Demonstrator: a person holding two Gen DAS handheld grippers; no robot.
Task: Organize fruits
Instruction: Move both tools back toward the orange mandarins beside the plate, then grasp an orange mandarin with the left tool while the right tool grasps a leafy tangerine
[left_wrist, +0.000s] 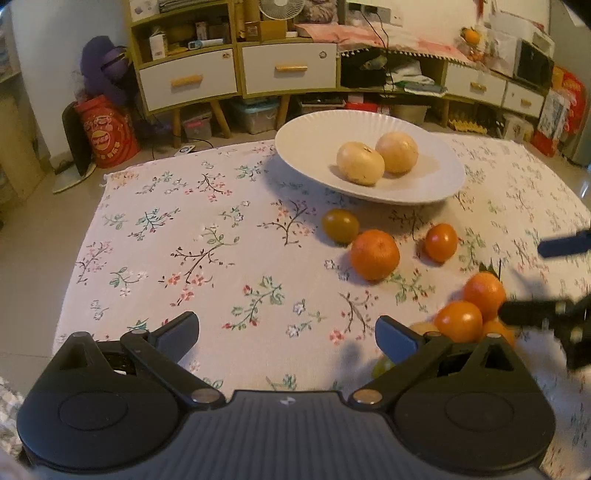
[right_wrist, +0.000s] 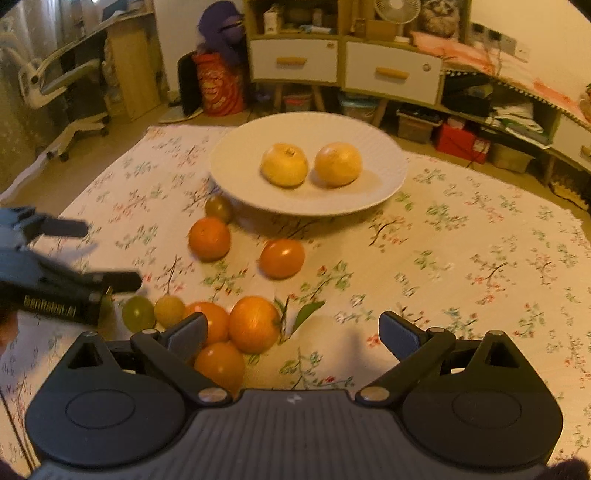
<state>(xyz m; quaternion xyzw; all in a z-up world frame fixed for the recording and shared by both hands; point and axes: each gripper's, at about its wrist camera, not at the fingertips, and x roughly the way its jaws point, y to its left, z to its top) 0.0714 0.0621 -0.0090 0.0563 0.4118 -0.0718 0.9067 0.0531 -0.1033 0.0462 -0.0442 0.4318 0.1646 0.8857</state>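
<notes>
Both tongs, left (left_wrist: 287, 334) and right (right_wrist: 293, 332), hang spread and empty over the tabletop (left_wrist: 221, 266); two pale fruits (left_wrist: 360, 163) sit on the white plate (left_wrist: 303, 140).

Both wrist views toward shared plate (left_wrist: 369, 192)

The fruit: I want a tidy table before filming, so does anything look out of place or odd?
Only two pale yellow fruits sit on the white plate. The rest lie loose on the floral cloth: a dark greenish fruit at the plate's edge, oranges, and a cluster by the right tongs. Nothing spilled or damaged.
</notes>
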